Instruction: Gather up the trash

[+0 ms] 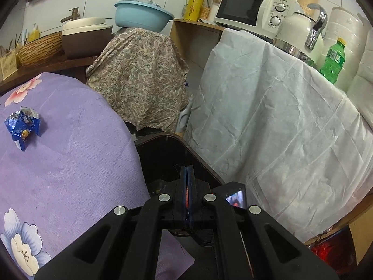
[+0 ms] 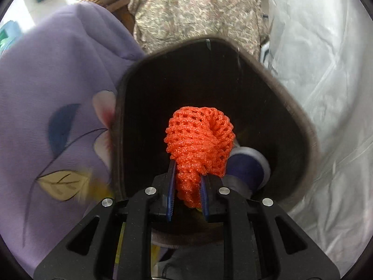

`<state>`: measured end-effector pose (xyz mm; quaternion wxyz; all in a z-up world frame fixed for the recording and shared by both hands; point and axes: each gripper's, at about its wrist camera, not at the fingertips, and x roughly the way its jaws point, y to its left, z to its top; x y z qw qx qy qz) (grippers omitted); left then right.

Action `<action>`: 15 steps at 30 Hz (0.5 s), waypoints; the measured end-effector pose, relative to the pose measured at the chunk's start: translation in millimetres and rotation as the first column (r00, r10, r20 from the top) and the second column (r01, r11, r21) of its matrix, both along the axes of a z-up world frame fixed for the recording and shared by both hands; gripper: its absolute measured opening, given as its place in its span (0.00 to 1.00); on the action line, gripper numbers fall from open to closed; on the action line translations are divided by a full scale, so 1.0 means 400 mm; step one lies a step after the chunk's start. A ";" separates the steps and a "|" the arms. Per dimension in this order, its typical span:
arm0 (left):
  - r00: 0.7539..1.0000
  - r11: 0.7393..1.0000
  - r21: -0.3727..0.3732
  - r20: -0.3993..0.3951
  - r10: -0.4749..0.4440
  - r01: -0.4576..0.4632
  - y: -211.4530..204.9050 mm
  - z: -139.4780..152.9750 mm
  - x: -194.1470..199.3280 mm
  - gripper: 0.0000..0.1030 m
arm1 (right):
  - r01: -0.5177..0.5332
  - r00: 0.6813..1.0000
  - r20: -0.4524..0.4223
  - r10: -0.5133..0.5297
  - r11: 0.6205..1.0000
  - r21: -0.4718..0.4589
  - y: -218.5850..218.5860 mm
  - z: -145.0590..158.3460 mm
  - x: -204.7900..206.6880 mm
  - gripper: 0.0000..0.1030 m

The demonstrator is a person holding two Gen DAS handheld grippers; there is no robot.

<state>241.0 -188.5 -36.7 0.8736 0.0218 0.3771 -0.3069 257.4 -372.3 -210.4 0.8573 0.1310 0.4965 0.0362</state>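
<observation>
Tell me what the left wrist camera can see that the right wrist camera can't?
Only the left wrist view shows the crumpled blue wrapper, the microwave and the green bottle. Only the right wrist view shows the orange foam net pinched in the right gripper, above a purple cup. Both show the dark bin, the purple flowered cloth and the white sheet.

Orange foam net (image 2: 198, 137) bunched above dark bin (image 2: 291, 107) — crumpled blue wrapper (image 1: 22, 126) on purple cloth.

One blue crumpled wrapper (image 1: 22, 126), one orange foam net (image 2: 199, 140), one dark bin (image 2: 300, 126), two claws.
</observation>
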 end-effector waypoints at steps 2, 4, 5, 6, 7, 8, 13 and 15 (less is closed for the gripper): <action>1.000 1.000 0.017 0.008 -0.005 0.005 0.000 -0.003 -0.005 0.02 | -0.008 1.000 -0.008 0.008 1.000 0.012 0.008 -0.010 0.005 0.19; 1.000 1.000 0.013 0.006 0.000 0.000 0.009 -0.004 -0.007 0.02 | -0.023 1.000 -0.009 0.023 1.000 -0.002 0.019 -0.012 0.006 0.19; 1.000 1.000 0.010 0.006 0.004 -0.004 0.012 -0.003 -0.006 0.02 | -0.027 1.000 -0.010 0.027 1.000 -0.008 0.019 -0.012 0.007 0.19; 1.000 1.000 0.006 0.007 0.008 -0.008 0.016 -0.002 -0.006 0.02 | -0.028 1.000 -0.012 0.028 1.000 -0.014 0.018 -0.012 0.010 0.23; 1.000 1.000 0.004 0.007 0.012 -0.012 0.020 -0.002 -0.006 0.02 | -0.029 0.999 -0.022 0.029 0.999 -0.020 0.016 -0.015 0.015 0.38; 1.000 1.000 0.004 0.007 0.015 -0.015 0.023 -0.003 -0.006 0.02 | -0.033 0.999 -0.020 0.033 0.999 -0.026 0.014 -0.015 0.018 0.45; 1.000 1.000 0.011 0.020 0.016 -0.017 0.043 -0.004 -0.015 0.37 | -0.006 1.000 0.027 0.008 0.997 -0.073 -0.007 0.012 0.001 0.70; 0.998 0.999 -0.019 0.043 0.034 -0.033 0.069 -0.003 -0.021 0.75 | 0.011 0.998 0.057 -0.006 0.997 -0.078 -0.024 0.030 -0.028 0.70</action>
